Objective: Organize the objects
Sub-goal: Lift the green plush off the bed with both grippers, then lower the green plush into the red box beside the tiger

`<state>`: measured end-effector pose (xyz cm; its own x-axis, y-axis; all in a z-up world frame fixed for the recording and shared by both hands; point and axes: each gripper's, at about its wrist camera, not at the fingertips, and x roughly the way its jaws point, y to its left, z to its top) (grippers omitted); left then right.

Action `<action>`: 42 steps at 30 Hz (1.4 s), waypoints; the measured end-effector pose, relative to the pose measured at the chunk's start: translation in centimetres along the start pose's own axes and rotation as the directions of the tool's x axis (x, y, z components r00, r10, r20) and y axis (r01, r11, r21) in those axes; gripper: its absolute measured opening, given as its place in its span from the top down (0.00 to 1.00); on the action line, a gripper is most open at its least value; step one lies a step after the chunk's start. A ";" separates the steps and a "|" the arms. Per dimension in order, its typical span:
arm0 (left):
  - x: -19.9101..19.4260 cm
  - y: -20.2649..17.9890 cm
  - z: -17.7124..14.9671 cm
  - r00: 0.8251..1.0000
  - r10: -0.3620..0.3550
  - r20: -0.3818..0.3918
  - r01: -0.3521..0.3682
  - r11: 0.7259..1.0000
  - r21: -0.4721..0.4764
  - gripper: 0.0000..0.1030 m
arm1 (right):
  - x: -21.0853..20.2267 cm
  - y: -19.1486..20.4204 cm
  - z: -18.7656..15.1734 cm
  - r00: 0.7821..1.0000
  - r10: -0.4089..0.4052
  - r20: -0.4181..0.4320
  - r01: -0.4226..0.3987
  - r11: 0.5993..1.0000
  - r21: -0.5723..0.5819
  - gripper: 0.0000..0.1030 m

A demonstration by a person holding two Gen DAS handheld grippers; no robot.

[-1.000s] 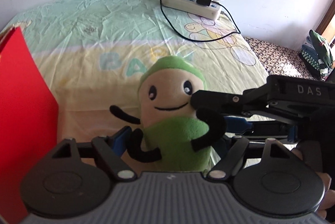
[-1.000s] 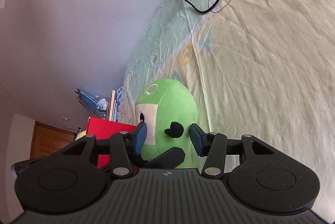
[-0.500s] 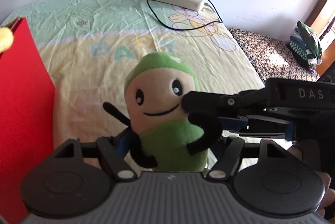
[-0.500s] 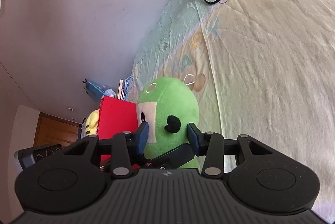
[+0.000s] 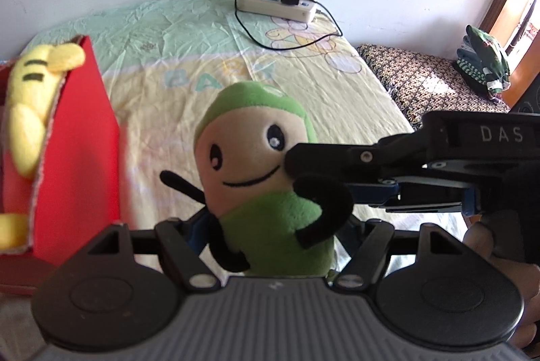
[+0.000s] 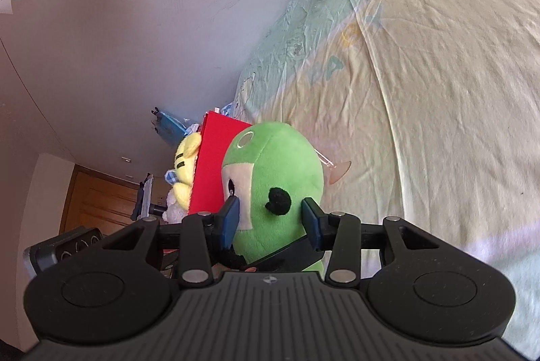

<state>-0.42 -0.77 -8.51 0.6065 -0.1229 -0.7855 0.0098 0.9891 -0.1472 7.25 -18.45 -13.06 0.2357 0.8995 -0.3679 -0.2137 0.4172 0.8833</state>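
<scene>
Power strip point(image 5: 276, 2), perhaps folded clothes point(image 5: 483, 68).

Bright daylight is flooding in from the doorway point(image 5: 516, 20) on the right, washing out the bedsheet point(image 6: 438, 91). Fisheye distortion is bending the edges, and the red box point(image 5: 77, 158) is blurring slightly.
</scene>
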 end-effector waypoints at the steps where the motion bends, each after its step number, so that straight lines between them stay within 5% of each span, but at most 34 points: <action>1: -0.5 0.1 0.0 1.000 -0.004 0.010 0.004 1.000 0.007 0.29 | -0.2 0.5 -0.2 1.000 0.002 0.009 -0.001 1.000 -0.008 0.57; 9: -5.0 1.8 0.6 0.991 -0.047 0.124 0.036 0.995 0.091 0.29 | -0.8 5.0 -1.8 0.993 0.029 0.118 -0.021 0.998 -0.064 0.57; 19: -11.3 9.1 0.4 0.967 -0.067 0.244 0.041 0.993 0.113 0.29 | 3.8 12.2 -5.1 0.972 0.090 0.219 -0.057 0.987 -0.152 0.57; 31: -12.6 18.0 -0.7 0.970 -0.053 0.237 0.037 0.997 0.073 0.28 | 11.3 15.5 -7.4 0.975 0.056 0.217 -0.019 0.986 -0.168 0.57; 42: -11.1 22.1 -1.7 0.976 0.003 0.218 -0.017 0.998 0.061 0.21 | 14.9 15.2 -8.0 0.977 -0.020 0.212 0.049 0.990 -0.129 0.56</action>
<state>-8.29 22.29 -4.07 0.7651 -0.0991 -0.6363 0.0480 0.9941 -0.0970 -0.04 2.38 -7.41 0.4357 0.8429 -0.3157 -0.3225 0.4736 0.8195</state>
